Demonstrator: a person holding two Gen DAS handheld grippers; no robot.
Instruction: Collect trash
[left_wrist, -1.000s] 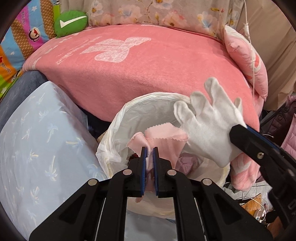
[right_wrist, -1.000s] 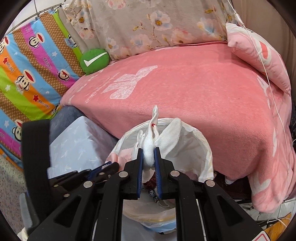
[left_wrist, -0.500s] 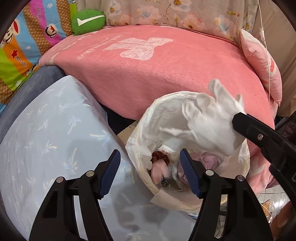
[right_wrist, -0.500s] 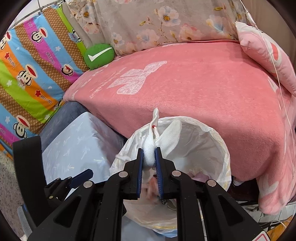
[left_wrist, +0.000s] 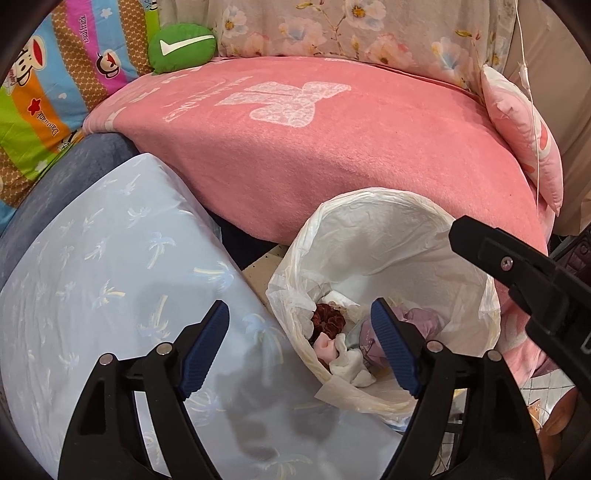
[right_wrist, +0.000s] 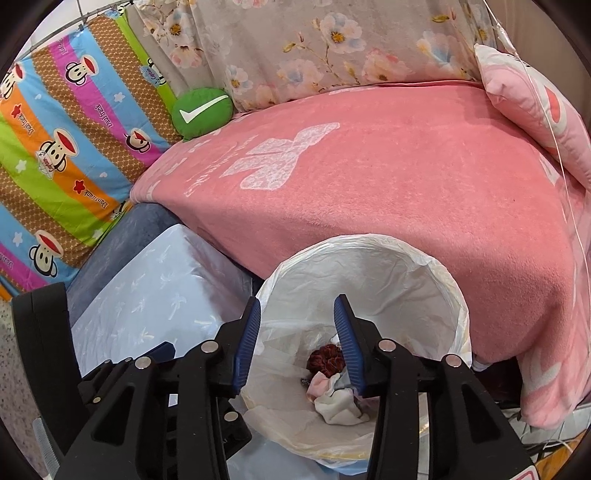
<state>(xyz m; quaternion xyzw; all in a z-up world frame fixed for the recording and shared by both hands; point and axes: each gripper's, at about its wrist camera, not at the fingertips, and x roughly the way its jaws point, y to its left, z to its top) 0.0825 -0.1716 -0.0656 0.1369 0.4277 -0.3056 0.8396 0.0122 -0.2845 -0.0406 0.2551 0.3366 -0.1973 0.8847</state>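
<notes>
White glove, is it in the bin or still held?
In the bin: glove lies crumpled at the bottom, below the open right claw.

Lined trash bin (right_wrist: 369, 266) on the floor, just in front of the blanket-covered bed (right_wrist: 406, 192). Inside it, at the bottom: crumpled glove (right_wrist: 338, 406), dried flower head (right_wrist: 325, 360) behind that, small cloth (left_wrist: 327, 341) between them. Left of the bin, touching its liner: padded stool (left_wrist: 92, 295). Round cushion (right_wrist: 201, 112) at the bed's far left corner, pillow (right_wrist: 535, 99) along its right edge. Cartoon-print sheet (right_wrist: 62, 155) hanging at far left.
</notes>
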